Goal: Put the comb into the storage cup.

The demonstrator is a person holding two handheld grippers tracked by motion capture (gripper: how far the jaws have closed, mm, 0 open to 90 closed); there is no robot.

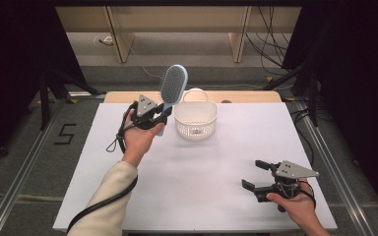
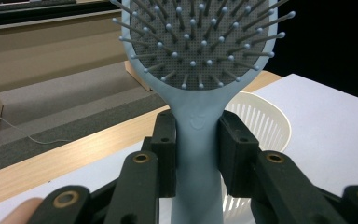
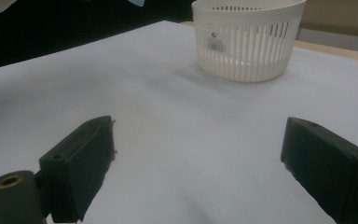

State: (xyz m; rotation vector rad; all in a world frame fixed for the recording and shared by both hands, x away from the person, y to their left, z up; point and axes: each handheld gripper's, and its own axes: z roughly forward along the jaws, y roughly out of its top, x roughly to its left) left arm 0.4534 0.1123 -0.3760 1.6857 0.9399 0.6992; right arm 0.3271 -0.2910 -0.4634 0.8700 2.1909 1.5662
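Note:
A light blue hairbrush is held up above the table's far left, bristle head uppermost. My left gripper is shut on its handle; in the left gripper view both black pads press the handle just below the bristle head. A white slotted basket stands right of the brush on the white table, and its rim shows behind the handle. My right gripper rests low at the table's near right, jaws wide apart with nothing between them, pointing toward the basket.
The white table sheet spreads between the two hands. A wooden strip edges the table's far side. Beyond it are a grey floor, wooden furniture legs and loose cables. Black curtains flank both sides.

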